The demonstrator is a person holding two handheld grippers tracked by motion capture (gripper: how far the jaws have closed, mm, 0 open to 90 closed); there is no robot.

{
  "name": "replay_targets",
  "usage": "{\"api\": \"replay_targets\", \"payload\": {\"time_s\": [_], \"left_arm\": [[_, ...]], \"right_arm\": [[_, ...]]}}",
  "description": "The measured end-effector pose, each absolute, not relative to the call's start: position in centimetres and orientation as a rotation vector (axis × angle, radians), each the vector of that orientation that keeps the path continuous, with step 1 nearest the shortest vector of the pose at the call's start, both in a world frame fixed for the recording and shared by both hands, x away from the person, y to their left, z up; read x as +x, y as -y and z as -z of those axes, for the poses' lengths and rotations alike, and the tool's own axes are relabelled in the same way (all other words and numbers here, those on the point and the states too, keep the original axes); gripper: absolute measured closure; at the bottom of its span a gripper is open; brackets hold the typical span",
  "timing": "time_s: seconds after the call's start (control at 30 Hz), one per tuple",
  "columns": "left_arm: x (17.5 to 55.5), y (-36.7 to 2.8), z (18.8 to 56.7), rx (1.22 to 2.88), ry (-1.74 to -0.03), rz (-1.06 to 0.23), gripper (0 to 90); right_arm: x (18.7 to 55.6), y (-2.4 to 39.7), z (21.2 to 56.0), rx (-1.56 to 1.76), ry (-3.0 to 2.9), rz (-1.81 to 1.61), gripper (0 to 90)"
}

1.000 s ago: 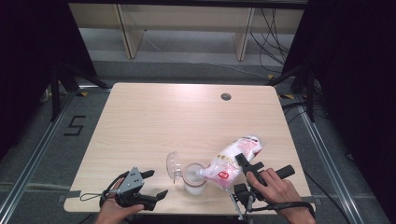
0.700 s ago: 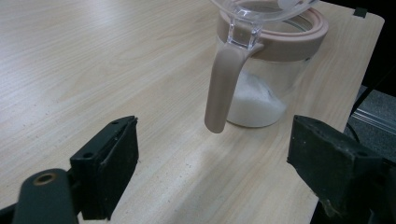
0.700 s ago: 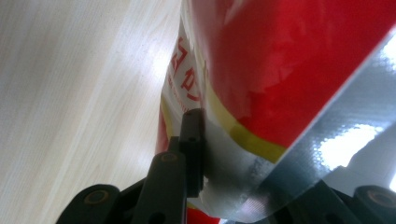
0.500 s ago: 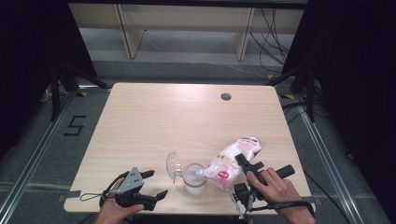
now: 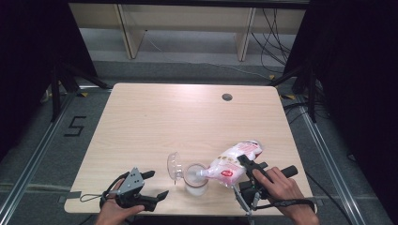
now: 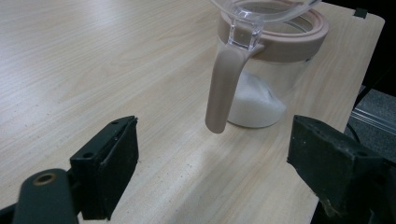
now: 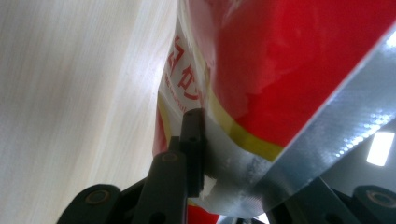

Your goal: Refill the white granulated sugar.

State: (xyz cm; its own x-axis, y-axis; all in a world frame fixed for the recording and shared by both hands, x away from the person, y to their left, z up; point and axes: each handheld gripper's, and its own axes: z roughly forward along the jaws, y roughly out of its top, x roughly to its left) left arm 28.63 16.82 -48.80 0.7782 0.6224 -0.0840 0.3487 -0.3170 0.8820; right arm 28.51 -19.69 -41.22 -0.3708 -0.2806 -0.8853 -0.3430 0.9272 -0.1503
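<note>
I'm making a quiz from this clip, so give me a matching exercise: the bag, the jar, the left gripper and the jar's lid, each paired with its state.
Things:
1. bag
2. jar
3. left gripper
4. lid

States:
A. flipped open on its hinge
B. jaws open with nothing between them
C. tilted, clamped by the right gripper
D. upright, partly filled with white powder

Pairs: 1-C, 2-D, 3-B, 4-A

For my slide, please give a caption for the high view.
Right gripper tilts a red-and-white bag over an open jar.
</note>
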Motion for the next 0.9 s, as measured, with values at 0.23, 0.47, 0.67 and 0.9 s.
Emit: {"api": "replay_targets", "payload": {"time_s": [0.23,0.47,0.67,0.9], "left_arm": [[28.6,-16.8,48.8,1.936,-0.732,-0.334,16.0],[28.8,-17.0,48.7,1.951,-0.705,-0.354,15.9],[28.8,-17.1,48.7,1.961,-0.704,-0.361,15.9],[28.6,-17.0,48.7,1.945,-0.739,-0.346,15.9]], "right_arm": [[28.5,19.9,40.8,-0.415,-1.983,-0.142,75.7],[28.9,20.3,40.6,-0.378,-1.987,-0.22,75.9],[29.5,20.4,41.2,-0.278,-2.021,-0.272,76.2],[30.2,20.5,41.2,-0.271,-2.018,-0.274,76.4]]}}
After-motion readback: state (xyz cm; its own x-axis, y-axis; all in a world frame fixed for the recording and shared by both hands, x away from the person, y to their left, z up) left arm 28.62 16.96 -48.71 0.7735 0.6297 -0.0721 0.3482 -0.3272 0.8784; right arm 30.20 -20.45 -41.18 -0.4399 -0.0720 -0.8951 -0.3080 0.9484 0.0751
